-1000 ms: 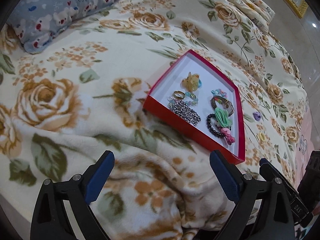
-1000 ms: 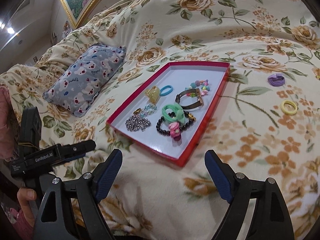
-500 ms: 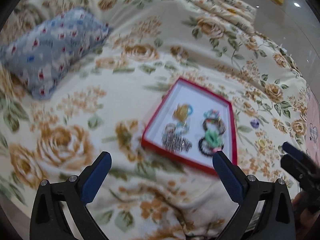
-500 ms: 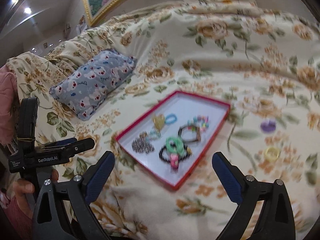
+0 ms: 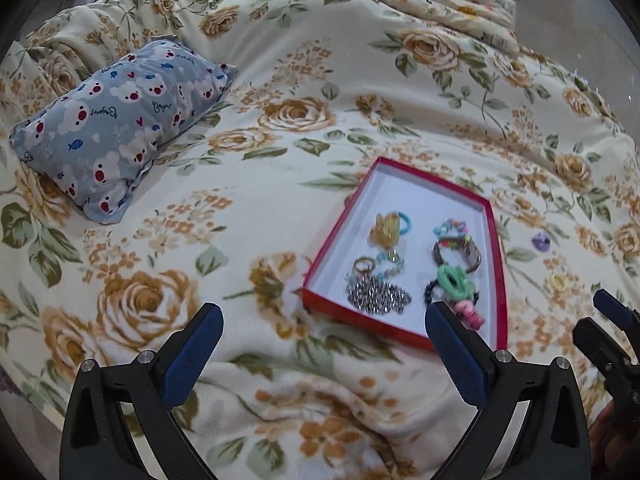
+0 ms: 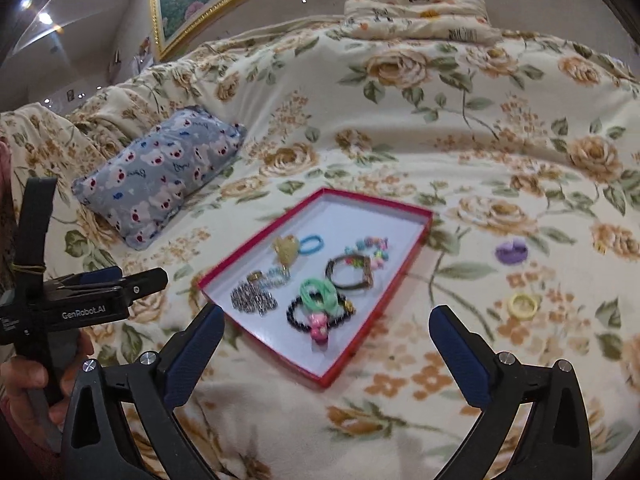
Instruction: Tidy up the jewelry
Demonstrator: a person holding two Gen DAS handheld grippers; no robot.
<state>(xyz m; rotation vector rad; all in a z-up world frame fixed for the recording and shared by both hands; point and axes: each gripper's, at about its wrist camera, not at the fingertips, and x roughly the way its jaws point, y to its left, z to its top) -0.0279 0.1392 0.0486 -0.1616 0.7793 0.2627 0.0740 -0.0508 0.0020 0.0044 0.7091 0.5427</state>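
Both tools spread wide, nothing pinched: left tool (image 5: 322,328), right tool (image 6: 326,330), blue ribbed pads. Shallow red-walled tray (image 6: 362,342) with white floor is laid flat on fleecy floral blanket (image 6: 460,128). Inside are held a silver chain heap (image 6: 254,300), black bead bracelet (image 6: 298,316), green ring (image 6: 318,290). Purple tie (image 6: 511,251) and yellow ring (image 6: 522,305) are left on blanket right of tray.

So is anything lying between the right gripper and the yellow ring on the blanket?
Nothing visible. The right gripper is open and empty, and only bare floral blanket lies between it and the yellow ring. The purple ring lies farther away, beyond it.
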